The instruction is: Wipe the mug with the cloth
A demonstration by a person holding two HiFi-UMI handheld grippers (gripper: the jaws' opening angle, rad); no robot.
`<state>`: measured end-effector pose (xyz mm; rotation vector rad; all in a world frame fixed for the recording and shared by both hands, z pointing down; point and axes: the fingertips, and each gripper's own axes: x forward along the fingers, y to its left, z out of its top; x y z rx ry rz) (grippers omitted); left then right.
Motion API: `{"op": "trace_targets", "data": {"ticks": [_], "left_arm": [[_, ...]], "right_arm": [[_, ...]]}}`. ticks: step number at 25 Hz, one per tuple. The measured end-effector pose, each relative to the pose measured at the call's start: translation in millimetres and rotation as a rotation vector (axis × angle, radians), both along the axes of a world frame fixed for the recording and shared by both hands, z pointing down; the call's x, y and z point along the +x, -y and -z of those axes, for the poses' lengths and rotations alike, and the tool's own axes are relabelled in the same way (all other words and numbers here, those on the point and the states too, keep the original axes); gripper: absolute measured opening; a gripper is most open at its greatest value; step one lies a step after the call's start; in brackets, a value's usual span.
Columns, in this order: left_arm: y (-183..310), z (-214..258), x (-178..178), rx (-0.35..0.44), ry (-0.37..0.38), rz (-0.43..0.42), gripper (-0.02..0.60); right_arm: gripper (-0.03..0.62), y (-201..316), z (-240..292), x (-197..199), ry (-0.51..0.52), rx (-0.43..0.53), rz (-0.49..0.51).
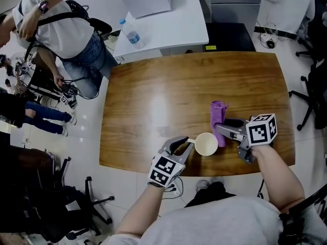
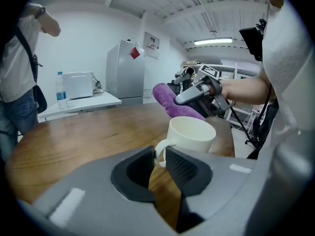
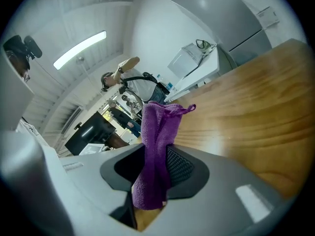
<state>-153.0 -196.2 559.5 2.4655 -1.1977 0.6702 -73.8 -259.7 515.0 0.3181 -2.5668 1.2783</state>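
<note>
Cream ceramic mug point(image 1: 206, 144): upright, empty, near the near edge of the brown wooden counter point(image 1: 153, 96); handle pinched between left gripper point(image 1: 188, 143) jaws. Purple terry cloth point(image 1: 218, 116): bunched, clamped between right gripper point(image 1: 219, 129) jaws, just beside the mug

The grey plastic left gripper point(image 1: 187, 142) and right gripper point(image 1: 218, 128) bear black-and-white square-patterned marker cubes point(image 1: 261, 130); the person's short-sleeved shirt point(image 1: 219, 221) is pale grey.

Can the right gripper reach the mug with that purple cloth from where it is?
Probably yes: the right gripper holds the cloth just beside the mug, with nothing between them.
</note>
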Motion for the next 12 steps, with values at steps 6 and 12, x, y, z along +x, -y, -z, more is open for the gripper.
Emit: {"op": "trace_targets", "data": {"ticks": [6,12], "left_arm": [[2,0,-2,-0.008,-0.015,0.013,0.057],[3,-2,-4,0.000,-0.019,0.022,0.052]], "right_arm": [[0.133,-11,-30,-5,-0.049,-0.059,0.038],[0.133,-22,-60,0,-0.171,-0.040,0.083]]}}
